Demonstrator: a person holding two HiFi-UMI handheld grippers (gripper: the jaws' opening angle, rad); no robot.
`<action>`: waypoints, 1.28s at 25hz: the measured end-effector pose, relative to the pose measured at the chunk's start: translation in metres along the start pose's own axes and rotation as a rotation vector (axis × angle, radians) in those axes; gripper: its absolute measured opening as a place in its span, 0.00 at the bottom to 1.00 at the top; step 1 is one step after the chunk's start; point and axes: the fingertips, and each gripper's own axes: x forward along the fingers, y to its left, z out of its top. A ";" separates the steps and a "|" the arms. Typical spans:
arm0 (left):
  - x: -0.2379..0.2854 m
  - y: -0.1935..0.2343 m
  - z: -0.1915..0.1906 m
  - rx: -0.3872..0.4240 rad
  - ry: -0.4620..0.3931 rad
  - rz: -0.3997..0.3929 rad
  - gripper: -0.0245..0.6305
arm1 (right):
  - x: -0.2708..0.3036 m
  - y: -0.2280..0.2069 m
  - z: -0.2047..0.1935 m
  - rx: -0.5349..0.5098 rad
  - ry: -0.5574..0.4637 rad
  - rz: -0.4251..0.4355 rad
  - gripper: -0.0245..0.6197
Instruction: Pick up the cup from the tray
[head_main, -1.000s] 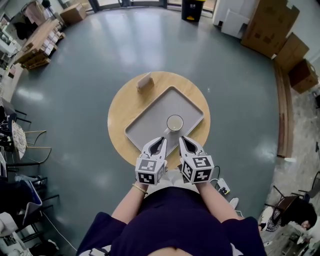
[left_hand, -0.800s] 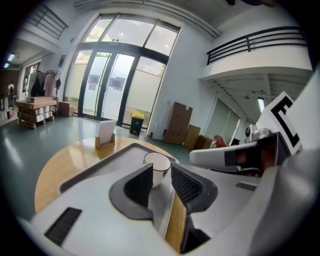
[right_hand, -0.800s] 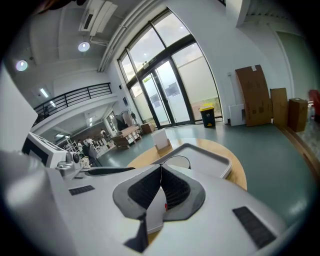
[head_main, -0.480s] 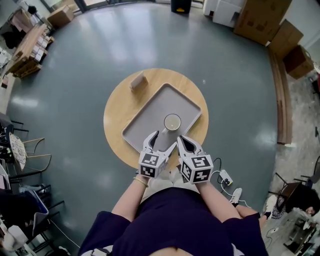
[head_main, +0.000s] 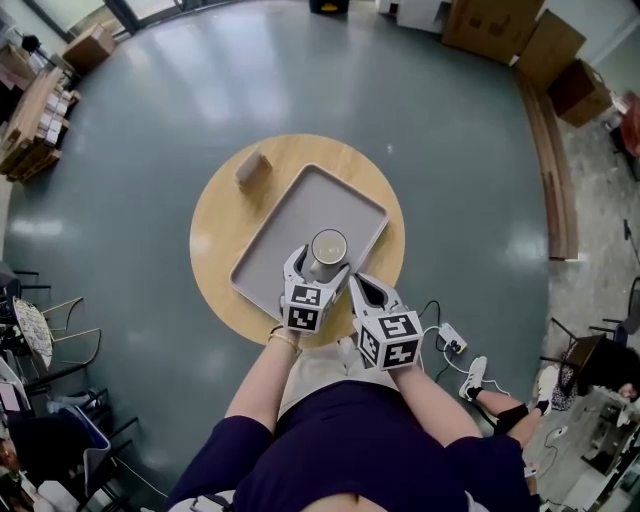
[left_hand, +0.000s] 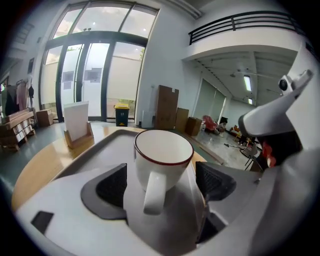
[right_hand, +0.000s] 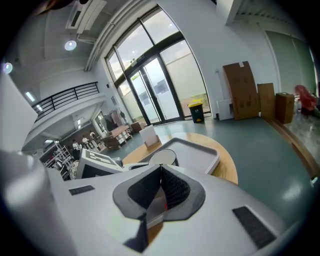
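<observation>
Two tools at the tray (head_main: 268, 243): left tool (left_hand: 162, 182) wide around the cup (left_hand: 163, 150), right tool (right_hand: 160, 187) clenched.

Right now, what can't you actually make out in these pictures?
- Base of the cup: in the left gripper view the left gripper's own body covers it, so resting on the tray or lifted is unclear.
- Whether the pads touch the cup: no view settles it.
- Most of the cup in the right gripper view: the right gripper's shut jaws hide it.
- Writing on the card stand: too small in the head view.
</observation>
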 end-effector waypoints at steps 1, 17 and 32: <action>0.005 0.000 0.000 0.003 0.004 0.000 0.67 | 0.001 -0.002 0.000 0.004 0.001 -0.003 0.05; 0.035 0.002 0.013 0.009 0.000 0.033 0.67 | 0.000 -0.024 -0.011 0.039 0.028 -0.039 0.05; 0.012 -0.007 0.035 -0.004 -0.060 0.036 0.67 | 0.000 -0.030 -0.001 0.021 0.008 -0.025 0.05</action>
